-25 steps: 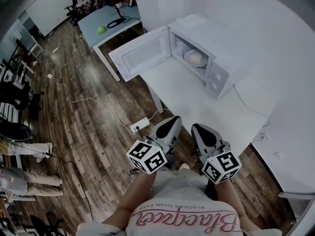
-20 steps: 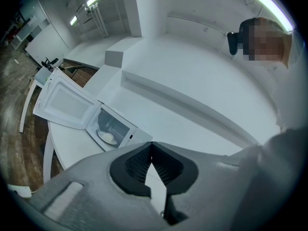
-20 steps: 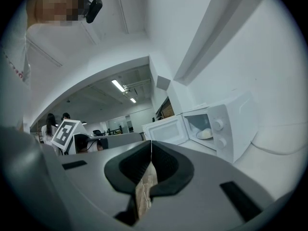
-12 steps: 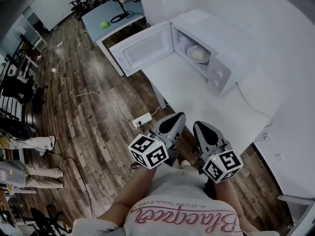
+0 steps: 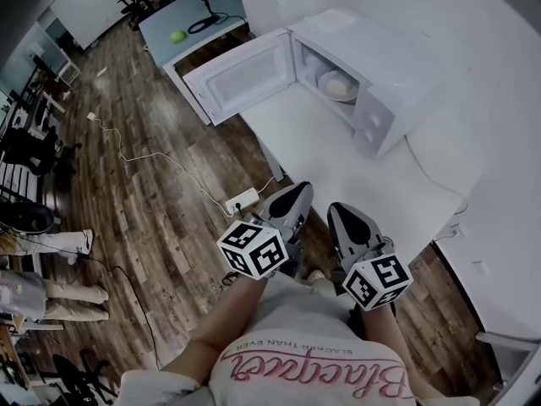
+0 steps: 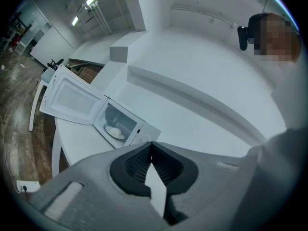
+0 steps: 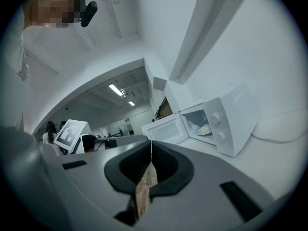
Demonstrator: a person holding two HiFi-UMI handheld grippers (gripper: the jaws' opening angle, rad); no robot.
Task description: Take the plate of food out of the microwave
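Still, left hand-held gripper (image 5: pixel 297 193), right hand-held gripper (image 5: pixel 340 211) closed empty, plate (image 5: pixel 338 85) unmoved inside microwave (image 5: pixel 397 79)

The head view looks steeply down from above the person (image 5: pixel 308 358). Both gripper views face level toward the far open microwave (image 5: pixel 385 57), which all three share.

Both hand-held grippers (image 6: pixel 151 146) (image 7: pixel 150 144) closed, empty.

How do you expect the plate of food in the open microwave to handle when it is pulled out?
The plate looks rigid and shallow, so it should slide out stiffly, though its thin rim may be slippery. The mound of food seems to sit loose on it, so tilting could shift it.
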